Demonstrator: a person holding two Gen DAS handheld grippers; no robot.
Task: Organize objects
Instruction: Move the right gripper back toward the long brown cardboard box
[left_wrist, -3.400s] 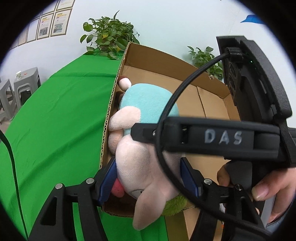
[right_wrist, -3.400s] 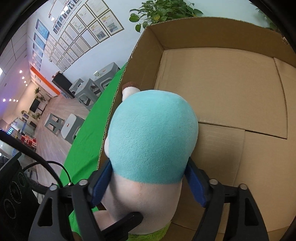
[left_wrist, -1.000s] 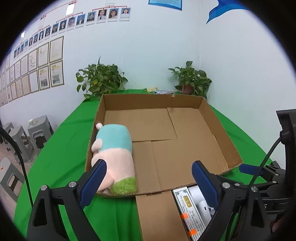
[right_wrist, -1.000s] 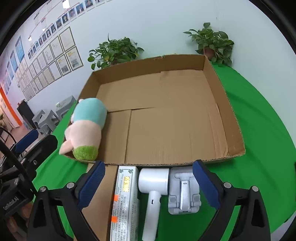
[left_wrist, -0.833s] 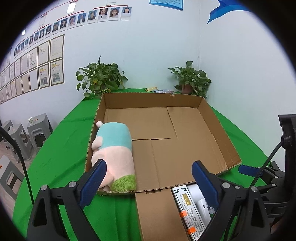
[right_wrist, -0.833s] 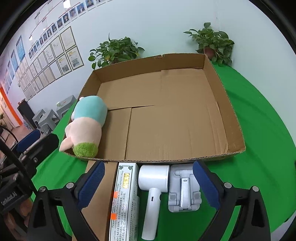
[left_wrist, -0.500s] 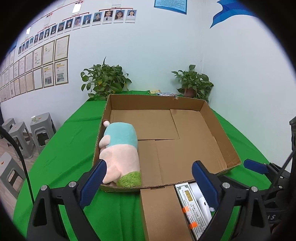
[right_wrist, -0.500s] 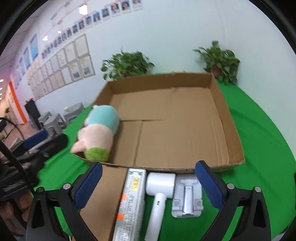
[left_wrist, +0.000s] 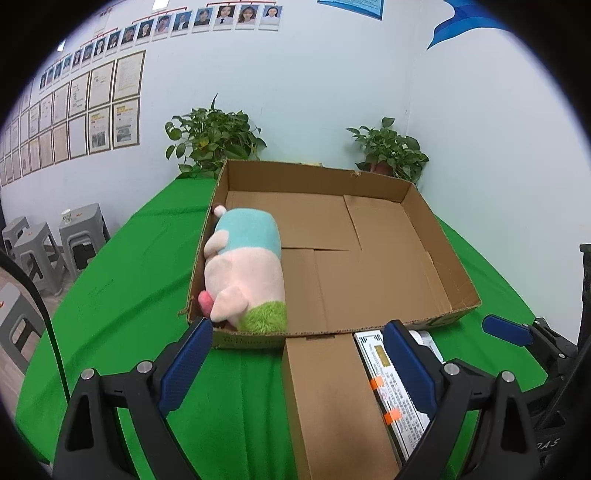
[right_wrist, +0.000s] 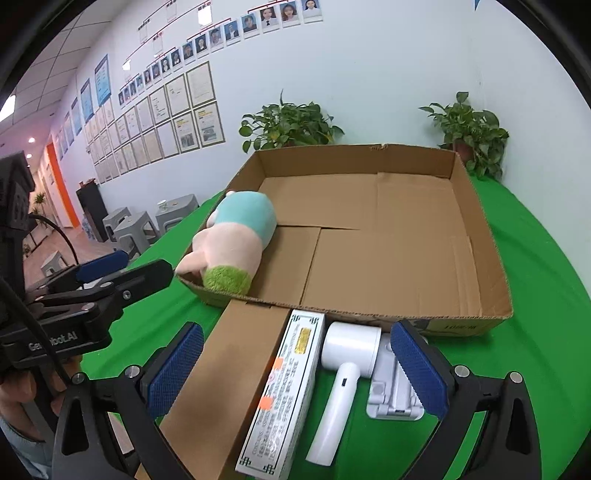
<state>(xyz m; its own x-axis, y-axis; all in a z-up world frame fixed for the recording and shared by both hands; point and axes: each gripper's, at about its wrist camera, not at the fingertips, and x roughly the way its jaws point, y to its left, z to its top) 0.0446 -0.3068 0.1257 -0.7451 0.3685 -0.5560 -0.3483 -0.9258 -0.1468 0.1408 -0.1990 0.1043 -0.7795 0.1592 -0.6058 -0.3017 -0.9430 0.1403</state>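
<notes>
Approx. one item done: plush toy lay in cardboard tray, along left wall. Still outside on green counter: brown box, white carton, hair dryer, white stand. Left gripper & right gripper: fingers spread wide, nothing held.

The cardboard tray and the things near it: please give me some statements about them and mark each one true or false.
1. The plush toy lies inside the cardboard tray, at its left wall. True.
2. The hair dryer is in the tray. False: it lies on the green cloth in front of the tray.
3. The left gripper is shut on the plush toy. False: it is open and holds nothing.
4. The white box lies between the brown box and the hair dryer. True.
5. The right gripper is open. True.
</notes>
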